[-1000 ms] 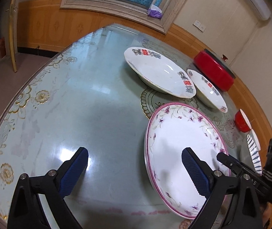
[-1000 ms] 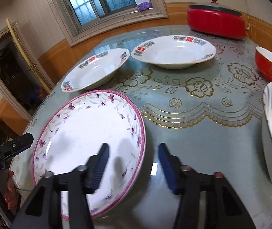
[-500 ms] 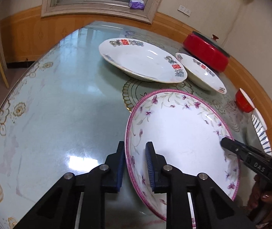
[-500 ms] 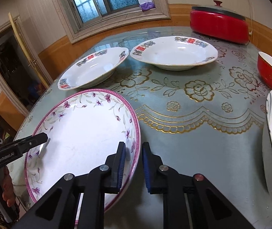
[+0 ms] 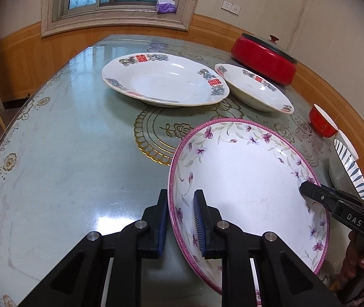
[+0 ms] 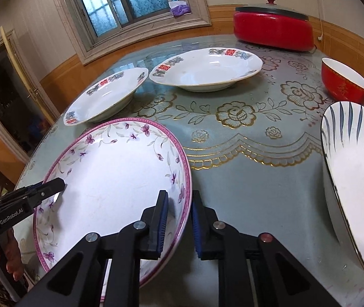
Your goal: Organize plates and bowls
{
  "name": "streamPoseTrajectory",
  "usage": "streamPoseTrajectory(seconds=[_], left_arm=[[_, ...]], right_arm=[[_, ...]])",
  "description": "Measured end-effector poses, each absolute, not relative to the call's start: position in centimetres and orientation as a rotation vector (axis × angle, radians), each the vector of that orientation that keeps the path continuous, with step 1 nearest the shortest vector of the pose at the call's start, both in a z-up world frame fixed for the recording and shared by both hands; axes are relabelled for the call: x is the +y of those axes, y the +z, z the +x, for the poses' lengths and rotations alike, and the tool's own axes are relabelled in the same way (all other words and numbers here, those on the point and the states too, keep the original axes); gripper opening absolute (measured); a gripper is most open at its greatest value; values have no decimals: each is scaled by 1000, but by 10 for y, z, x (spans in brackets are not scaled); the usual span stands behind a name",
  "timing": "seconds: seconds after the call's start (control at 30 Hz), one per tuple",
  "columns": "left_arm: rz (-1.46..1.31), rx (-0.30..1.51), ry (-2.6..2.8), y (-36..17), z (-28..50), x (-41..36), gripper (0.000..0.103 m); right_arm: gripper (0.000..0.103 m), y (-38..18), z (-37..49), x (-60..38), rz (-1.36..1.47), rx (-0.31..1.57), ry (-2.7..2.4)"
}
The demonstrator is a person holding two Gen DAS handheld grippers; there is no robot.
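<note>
The floral plate (image 5: 246, 179) is white with a pink-purple rim band and trailing purple blossoms on pale green stems. Two deep plates (image 5: 164, 81) (image 5: 253, 87) are white with red characters and blue-grey flower clusters round their rims. The small bowl (image 6: 343, 81) is red outside with gold script, white inside. The striped dish (image 6: 355, 158) is white with dark blue radiating strokes. The electric pot (image 6: 274, 30) is red with a grey lid and red knob. The worktop (image 5: 67, 140) is pale blue-green with gold roses and scallops. The tongs (image 5: 180, 220) (image 6: 178, 220) are black with blue ribbed pads.
</note>
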State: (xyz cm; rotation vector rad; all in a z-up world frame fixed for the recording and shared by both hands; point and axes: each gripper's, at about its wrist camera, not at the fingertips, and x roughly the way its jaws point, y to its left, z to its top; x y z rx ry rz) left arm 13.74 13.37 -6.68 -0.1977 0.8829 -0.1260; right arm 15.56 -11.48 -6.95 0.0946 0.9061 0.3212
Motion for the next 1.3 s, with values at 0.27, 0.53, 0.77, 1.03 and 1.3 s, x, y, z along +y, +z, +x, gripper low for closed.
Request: streamPoseTrajectory(seconds=[0.27,0.53,0.77,1.03,1.3], left_arm=[[-251,889,-142,-64,135,144,20],[-337,752,-56,-26,127,185,83],[-339,689,79,5,157,225,102],[-303,753,140,-8,231,249,103],[-349,794,135,-27,288,255,98]], right_arm=[[26,-69,154,-106,62,917,332],[35,-17,125,-109,-9,772,285],[42,10,165,-88,41,792,420],[42,-14,258,-50,183,1046,509],[42,-39,319,-32,298,1178,466]])
